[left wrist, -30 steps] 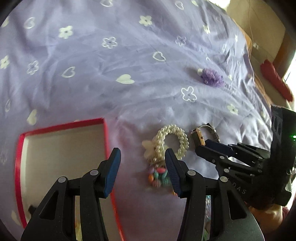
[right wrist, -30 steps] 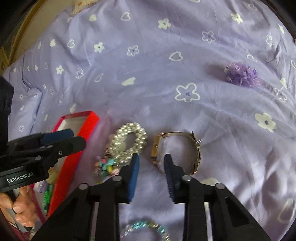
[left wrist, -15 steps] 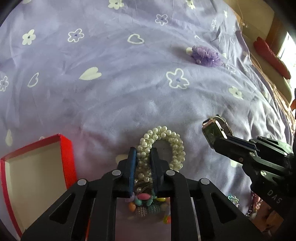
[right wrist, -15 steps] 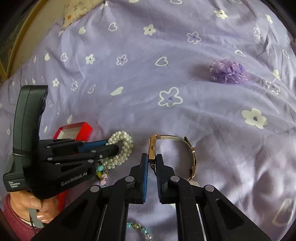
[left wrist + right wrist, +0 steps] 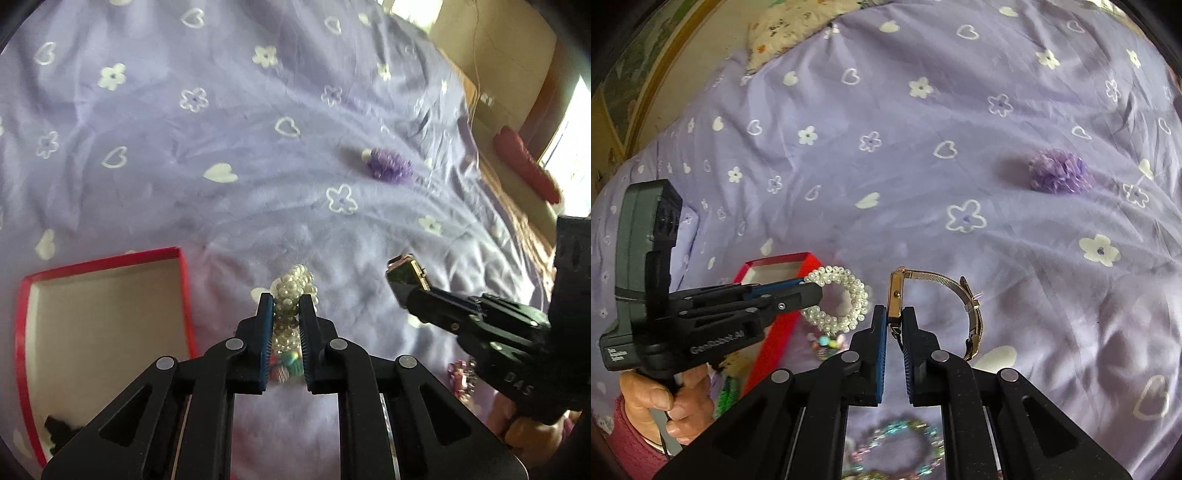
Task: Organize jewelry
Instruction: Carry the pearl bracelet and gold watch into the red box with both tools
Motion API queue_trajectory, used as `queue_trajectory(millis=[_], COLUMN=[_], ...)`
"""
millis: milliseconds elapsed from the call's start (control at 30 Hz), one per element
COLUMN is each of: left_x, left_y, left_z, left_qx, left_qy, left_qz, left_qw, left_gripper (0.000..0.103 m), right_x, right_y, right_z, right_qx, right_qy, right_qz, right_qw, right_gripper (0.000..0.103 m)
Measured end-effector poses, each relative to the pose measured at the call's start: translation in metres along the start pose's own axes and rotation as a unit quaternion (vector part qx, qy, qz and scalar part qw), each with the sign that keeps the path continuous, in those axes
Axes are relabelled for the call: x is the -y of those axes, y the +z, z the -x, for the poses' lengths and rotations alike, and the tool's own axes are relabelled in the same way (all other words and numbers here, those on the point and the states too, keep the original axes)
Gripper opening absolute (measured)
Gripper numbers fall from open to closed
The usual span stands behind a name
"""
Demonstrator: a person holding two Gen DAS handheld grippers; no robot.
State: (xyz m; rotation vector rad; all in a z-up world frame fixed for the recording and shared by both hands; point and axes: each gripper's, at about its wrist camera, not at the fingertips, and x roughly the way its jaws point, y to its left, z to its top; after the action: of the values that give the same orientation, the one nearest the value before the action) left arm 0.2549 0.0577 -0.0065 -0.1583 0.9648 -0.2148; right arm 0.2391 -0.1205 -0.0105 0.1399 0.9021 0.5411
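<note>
One bed, covered by a lilac sheet [image 5: 960, 110] printed with white hearts and flowers, carries everything. One red box [image 5: 183, 280] with a pale inside lies open on it, left of the jewelry. Two hand-held grippers work side by side: the left hand-held gripper [image 5: 287, 308] is clamped on the one pearl bracelet [image 5: 846, 295], which has coloured beads dangling under it, just right of the box's edge; the right hand-held gripper [image 5: 894, 319] is clamped on the case of the one gold watch [image 5: 938, 288], its mesh strap arching to the right. One purple frilly hair tie [image 5: 1060, 175] sits well apart, farther up the sheet. One blurred beaded bracelet [image 5: 901, 443] lies under the right hand-held gripper
</note>
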Motion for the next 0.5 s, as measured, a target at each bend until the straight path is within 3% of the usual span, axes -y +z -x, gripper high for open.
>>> queue_trajectory(millis=[500], left_x=[-0.045], left_y=[-0.035], left_z=[0.083], left_qx=[0.05], left_qy=[0.0], left_qz=[0.059], left_qw=[0.997], left_gripper=[0.012], right_x=[-0.063], right_y=[-0.004], right_z=[0.007], right_qx=[-0.002], right_qy=[0.039], right_qz=[0.035], right_qw=[0.999], right_gripper=[0.008])
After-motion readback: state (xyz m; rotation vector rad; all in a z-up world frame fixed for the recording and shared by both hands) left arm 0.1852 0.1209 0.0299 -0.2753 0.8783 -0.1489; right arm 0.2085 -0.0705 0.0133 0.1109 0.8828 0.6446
